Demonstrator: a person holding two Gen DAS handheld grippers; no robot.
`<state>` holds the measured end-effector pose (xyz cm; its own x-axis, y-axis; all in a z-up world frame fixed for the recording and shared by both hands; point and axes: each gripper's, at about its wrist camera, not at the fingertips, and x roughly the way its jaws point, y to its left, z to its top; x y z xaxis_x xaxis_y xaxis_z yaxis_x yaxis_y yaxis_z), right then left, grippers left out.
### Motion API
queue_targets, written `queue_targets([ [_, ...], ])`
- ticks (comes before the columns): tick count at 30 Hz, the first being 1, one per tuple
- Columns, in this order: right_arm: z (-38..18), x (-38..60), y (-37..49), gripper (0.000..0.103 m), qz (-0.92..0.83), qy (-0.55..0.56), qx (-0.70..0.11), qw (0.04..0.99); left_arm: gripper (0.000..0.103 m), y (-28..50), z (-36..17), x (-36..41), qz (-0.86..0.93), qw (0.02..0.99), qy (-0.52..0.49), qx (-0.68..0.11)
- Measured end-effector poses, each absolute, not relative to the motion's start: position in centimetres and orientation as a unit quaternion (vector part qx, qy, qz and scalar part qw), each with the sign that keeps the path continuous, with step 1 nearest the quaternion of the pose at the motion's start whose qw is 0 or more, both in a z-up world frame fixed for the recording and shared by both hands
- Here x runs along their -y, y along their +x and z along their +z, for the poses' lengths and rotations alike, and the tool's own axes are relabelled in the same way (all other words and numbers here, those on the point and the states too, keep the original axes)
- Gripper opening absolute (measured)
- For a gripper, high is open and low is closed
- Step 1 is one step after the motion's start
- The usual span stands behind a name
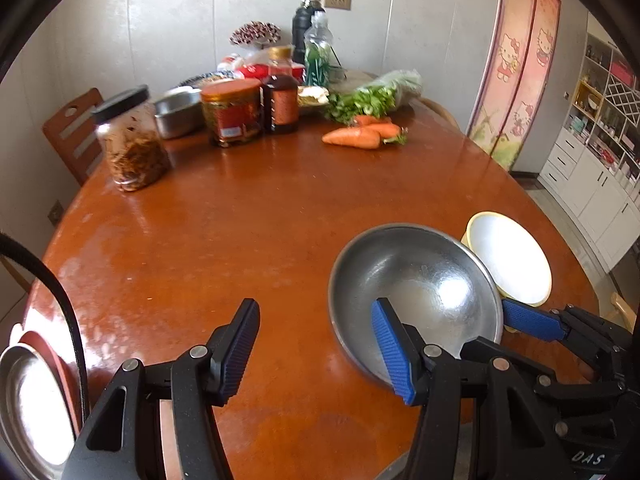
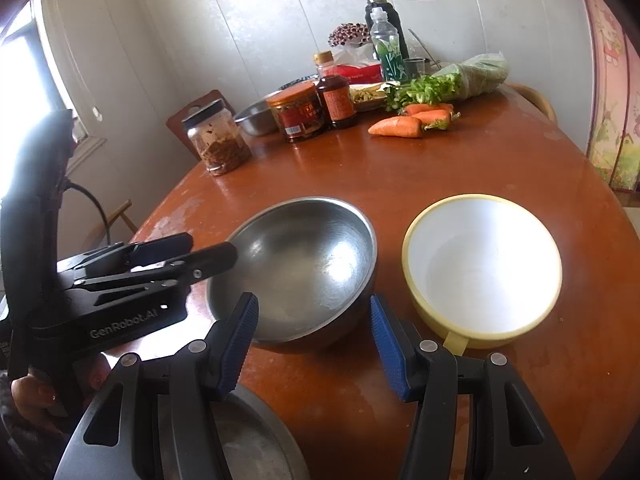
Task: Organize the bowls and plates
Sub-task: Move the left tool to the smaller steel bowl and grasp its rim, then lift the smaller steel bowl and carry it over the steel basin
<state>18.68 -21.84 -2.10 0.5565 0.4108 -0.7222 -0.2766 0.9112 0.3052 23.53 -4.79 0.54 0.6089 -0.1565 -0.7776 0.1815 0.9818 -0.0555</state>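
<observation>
A steel bowl (image 1: 416,280) (image 2: 304,256) stands on the brown round table (image 1: 248,240) (image 2: 440,168), touching a yellow bowl with a white inside (image 1: 516,256) (image 2: 484,268) on its right. My left gripper (image 1: 316,354) (image 2: 214,245) is open and straddles the steel bowl's left rim, one finger over the inside and one outside. My right gripper (image 2: 314,346) is open at the bowl's near rim; one of its blue fingers (image 1: 532,320) lies between the two bowls. A steel plate (image 1: 28,412) (image 2: 248,444) on a red plate (image 1: 40,348) sits at the near left edge.
At the far side stand jars (image 1: 132,144) (image 2: 218,144), a red-lidded jar (image 1: 232,114), bottles (image 1: 282,96), a steel pot (image 1: 180,112), carrots (image 1: 356,136) (image 2: 400,126) and greens (image 1: 372,100). A chair (image 1: 72,132) stands at the left. A hand (image 2: 28,396) grips the left gripper's handle.
</observation>
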Motion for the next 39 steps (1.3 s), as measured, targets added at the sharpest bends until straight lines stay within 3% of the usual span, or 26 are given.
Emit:
queue_targets([
  [9,-3.0,21.4,19.6,0.059,0.197,0.071,-0.438,0.874,0.057,25.1,-1.3,5.1,-0.116,0.878,-0.002,-0.465],
  [15,-3.0,20.9,19.9,0.056,0.191,0.052,-0.436,0.878,0.037,25.5,-1.8,5.5,-0.156,0.865,-0.022,-0.477],
  [39,0.3,20.3,17.6,0.053,0.212,0.029,-0.396,0.893,0.038,22.1,2.5,5.1,-0.134,0.891,-0.013,-0.433],
])
